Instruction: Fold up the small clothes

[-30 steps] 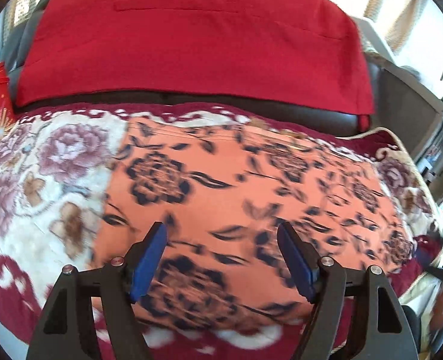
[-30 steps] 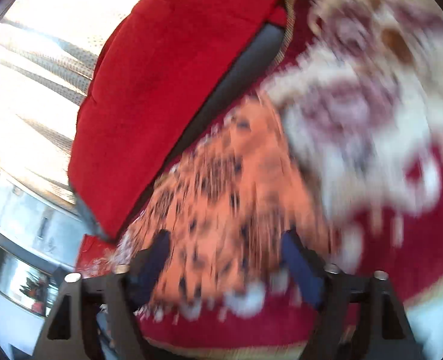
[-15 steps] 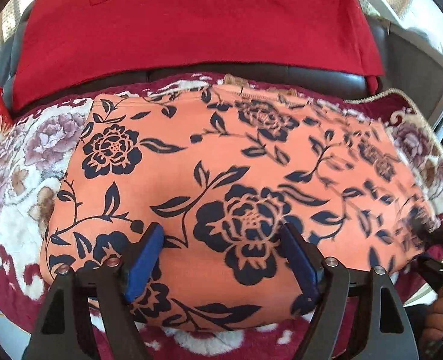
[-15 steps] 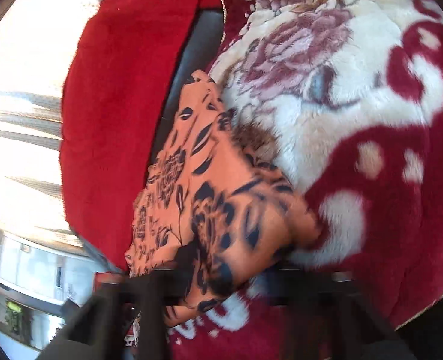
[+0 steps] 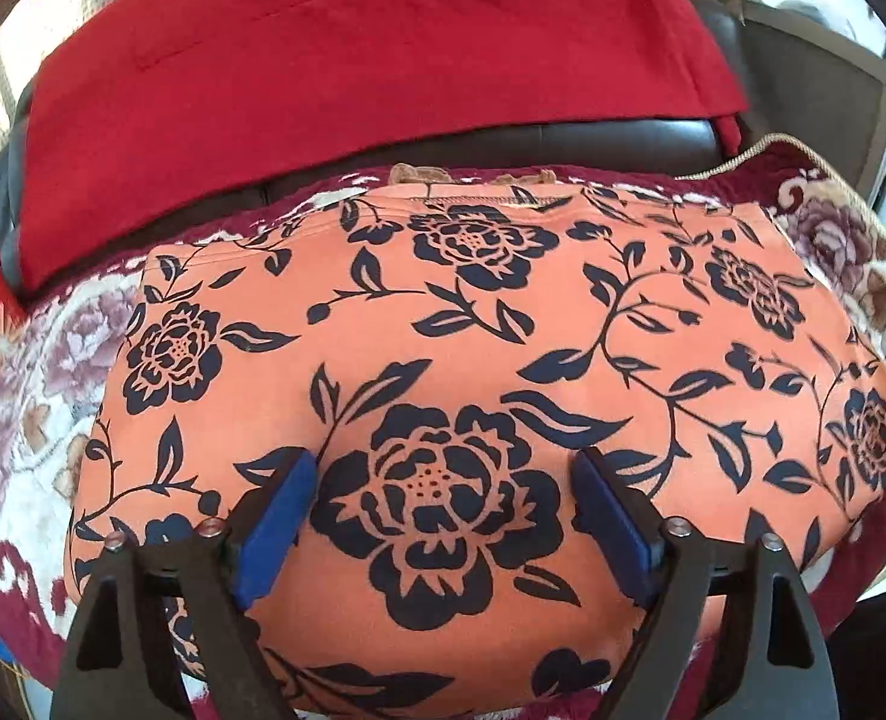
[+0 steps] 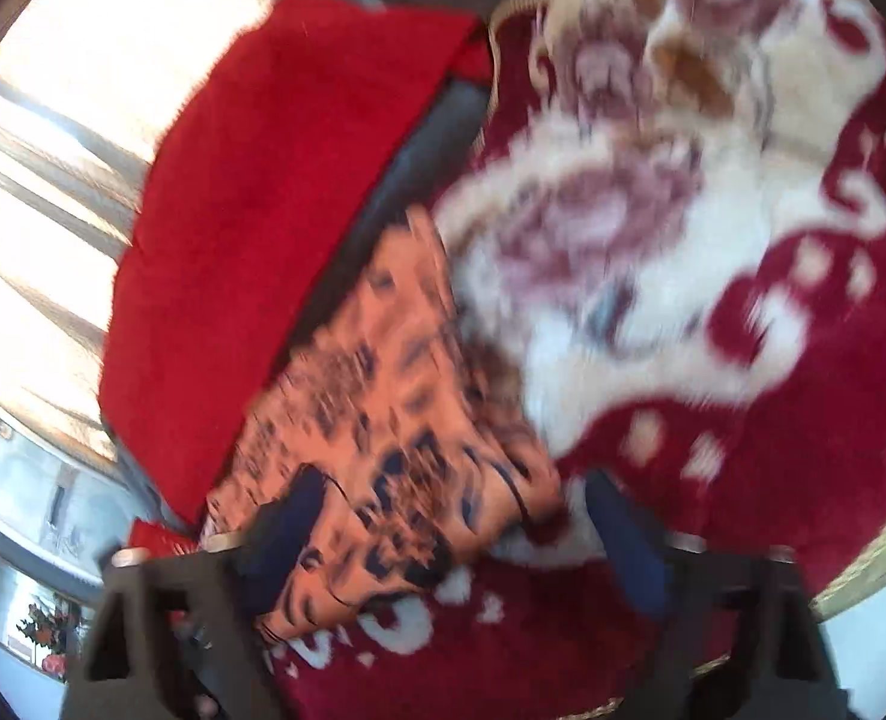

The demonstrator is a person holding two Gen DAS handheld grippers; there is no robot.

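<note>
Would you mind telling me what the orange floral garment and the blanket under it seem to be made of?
Orange floral garment: probably a thin, smooth, matte woven or knit fabric; flat printed pattern, stitched hem. Blanket: apparently plush fleece; fuzzy, deep pile.

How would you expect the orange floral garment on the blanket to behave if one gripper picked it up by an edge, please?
The orange floral garment would probably be floppy: it lies flat and follows the plush blanket beneath. It looks thin and likely light, so an edge pinch should lift it, with the rest trailing. Pushed, it may bunch rather than slide, since the blanket's pile looks grippy.
</note>
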